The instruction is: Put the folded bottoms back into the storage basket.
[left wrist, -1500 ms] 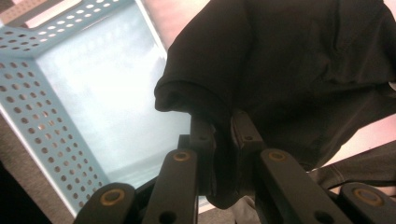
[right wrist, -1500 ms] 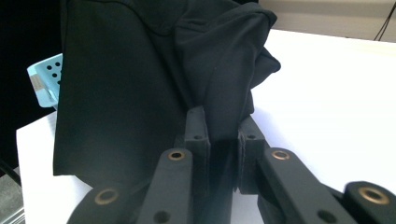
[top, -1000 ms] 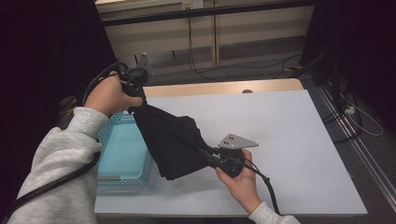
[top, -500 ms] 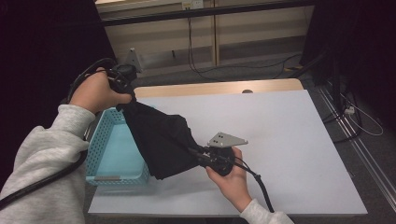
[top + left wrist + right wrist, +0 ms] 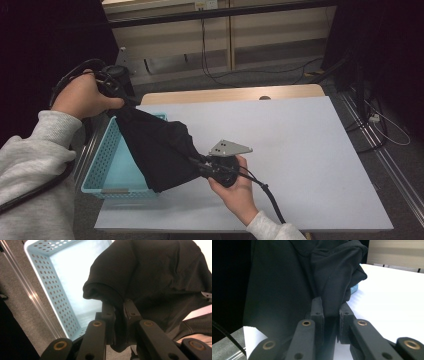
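Left gripper (image 5: pixel 117 315): jaws pinched on a fold of the black garment (image 5: pixel 155 147), near its upper edge; hand raised beyond the table's far-left corner, past the basket's far end. Right gripper (image 5: pixel 331 315): jaws pinched on the same garment at its lower edge, low over the white tabletop (image 5: pixel 310 150), grey plate facing up.

Garment: slung betw. the two grips, sagging, draped over the near-right rim of the light-blue perforated basket (image 5: pixel 102 165) (bulk hangs above and partly inside it; whether any cloth rests on the basket floor, cannot tell).

Step in hand, as judged: carrying the cloth over the basket for placing. To do well: keep both pinches firm, bring the right hand over the rim so the trailing hem clears it, lower evenly, and release only when the bulk sits inside.

Surroundings: wooden table edge behind the white sheet; cables on the floor beyond; dark curtains at both sides.

Obstructions: basket rim may snag the hem; right gripper's cable (image 5: pixel 265 197) trails along the forearm, clear of the cloth.
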A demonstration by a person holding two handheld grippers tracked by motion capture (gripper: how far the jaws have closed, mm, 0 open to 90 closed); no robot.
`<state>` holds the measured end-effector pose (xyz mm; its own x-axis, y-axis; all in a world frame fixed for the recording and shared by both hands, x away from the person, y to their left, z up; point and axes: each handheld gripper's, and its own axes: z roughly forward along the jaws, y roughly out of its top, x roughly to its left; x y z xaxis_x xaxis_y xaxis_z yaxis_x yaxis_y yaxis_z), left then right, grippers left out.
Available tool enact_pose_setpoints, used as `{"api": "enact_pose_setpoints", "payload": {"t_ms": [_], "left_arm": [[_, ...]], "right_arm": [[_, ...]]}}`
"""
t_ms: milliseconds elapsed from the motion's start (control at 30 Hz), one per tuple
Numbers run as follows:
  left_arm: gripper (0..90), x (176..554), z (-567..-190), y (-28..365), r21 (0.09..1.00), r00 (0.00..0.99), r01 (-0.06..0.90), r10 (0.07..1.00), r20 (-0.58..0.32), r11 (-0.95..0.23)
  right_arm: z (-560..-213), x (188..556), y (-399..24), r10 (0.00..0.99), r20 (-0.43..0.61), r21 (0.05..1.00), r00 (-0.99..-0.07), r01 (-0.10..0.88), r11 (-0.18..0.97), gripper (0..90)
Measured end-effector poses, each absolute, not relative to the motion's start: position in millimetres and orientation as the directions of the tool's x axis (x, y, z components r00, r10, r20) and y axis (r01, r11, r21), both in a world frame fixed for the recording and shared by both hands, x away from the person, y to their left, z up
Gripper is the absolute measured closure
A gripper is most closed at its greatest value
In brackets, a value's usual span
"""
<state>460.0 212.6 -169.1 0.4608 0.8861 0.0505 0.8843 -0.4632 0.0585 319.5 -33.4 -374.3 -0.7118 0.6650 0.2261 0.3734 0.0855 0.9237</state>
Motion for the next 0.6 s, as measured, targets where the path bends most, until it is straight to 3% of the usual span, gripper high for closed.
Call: {"api": "enact_pose_setpoints", "payload": {"t_ms": [600], "left_arm": [[82.1, 461, -163, 230, 0.063, 0.442, 0.893, 0.895, 0.061, -0.445]], "right_arm": [[-371, 321, -13, 0.635, 0.227, 0.926, -0.738, 0.366, 0.094, 79.3]]}}
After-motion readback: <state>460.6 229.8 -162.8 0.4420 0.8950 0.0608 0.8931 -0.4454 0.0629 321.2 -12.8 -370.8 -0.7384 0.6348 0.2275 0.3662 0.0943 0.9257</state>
